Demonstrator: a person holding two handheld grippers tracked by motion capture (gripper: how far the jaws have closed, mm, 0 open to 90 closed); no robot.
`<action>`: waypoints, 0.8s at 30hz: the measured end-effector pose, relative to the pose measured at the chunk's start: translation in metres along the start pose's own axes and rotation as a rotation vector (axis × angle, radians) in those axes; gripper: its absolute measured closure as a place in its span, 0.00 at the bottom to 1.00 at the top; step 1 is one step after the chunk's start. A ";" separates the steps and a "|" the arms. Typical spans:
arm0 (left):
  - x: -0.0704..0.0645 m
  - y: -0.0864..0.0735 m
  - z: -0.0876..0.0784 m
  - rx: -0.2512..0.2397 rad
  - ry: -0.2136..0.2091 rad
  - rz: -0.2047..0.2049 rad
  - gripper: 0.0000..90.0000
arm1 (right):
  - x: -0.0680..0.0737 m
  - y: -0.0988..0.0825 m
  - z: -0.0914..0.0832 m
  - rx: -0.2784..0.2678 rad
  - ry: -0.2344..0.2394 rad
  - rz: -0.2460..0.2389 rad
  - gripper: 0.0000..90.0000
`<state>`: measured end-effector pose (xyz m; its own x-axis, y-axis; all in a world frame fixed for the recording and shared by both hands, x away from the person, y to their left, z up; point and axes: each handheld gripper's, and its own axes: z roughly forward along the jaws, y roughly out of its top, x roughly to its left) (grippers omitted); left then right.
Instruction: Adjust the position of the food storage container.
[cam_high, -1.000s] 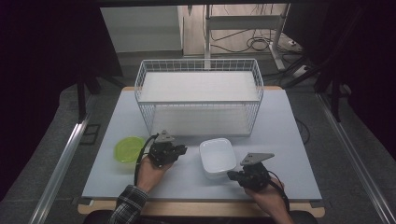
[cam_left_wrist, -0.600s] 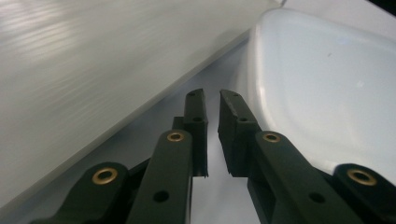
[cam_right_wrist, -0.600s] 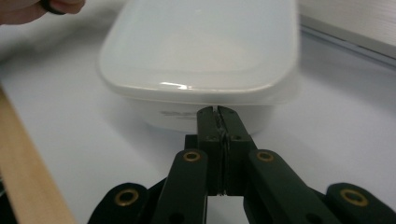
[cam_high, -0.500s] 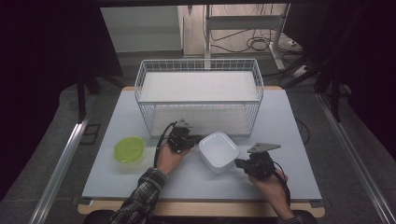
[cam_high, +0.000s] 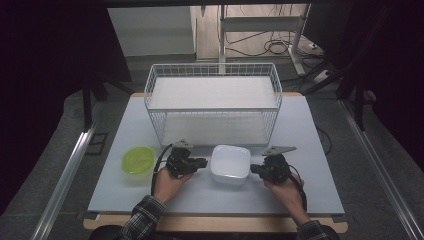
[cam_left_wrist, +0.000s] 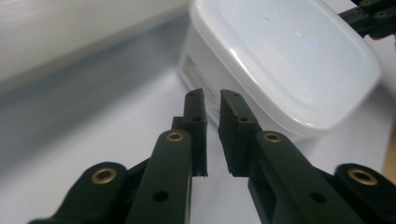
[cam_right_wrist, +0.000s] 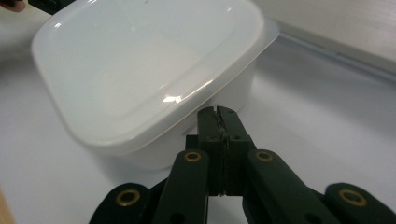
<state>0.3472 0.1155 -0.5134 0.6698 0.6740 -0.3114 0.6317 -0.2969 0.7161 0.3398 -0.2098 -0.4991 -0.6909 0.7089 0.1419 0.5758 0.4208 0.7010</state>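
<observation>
A white lidded plastic container (cam_high: 230, 162) sits on the table in front of the wire basket. My left gripper (cam_high: 202, 163) lies level at its left side, tips pointing at the container's wall (cam_left_wrist: 205, 70). Its jaws (cam_left_wrist: 212, 95) have just opened a little and stand a narrow slit apart, with nothing between them. My right gripper (cam_high: 254, 169) lies at the container's right side. Its jaws (cam_right_wrist: 218, 111) are pressed together just short of the container (cam_right_wrist: 140, 60), below the lid's rim, and hold nothing.
A white wire basket (cam_high: 212, 107) stands behind the container at mid-table. A green round dish (cam_high: 138, 159) lies left of my left hand. The pale tabletop (cam_high: 305, 130) runs to its wooden front edge (cam_high: 215, 222).
My left hand has left the green dish and come to the container's left side, drawing back slightly in the last half second. My right hand has shifted a little farther up the table.
</observation>
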 end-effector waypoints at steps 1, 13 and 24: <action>0.000 0.000 0.000 0.000 0.000 0.000 0.92 | -0.002 0.002 0.002 -0.005 0.001 0.005 0.99; -0.007 -0.015 -0.004 0.015 0.028 -0.026 1.00 | 0.007 0.003 0.012 0.000 0.070 0.032 1.00; -0.019 -0.035 -0.025 0.040 0.050 -0.033 1.00 | 0.029 0.003 0.016 0.019 0.087 -0.031 1.00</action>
<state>0.3030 0.1297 -0.5167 0.6285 0.7168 -0.3019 0.6690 -0.3002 0.6799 0.3282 -0.1786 -0.5047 -0.7433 0.6438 0.1817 0.5616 0.4530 0.6924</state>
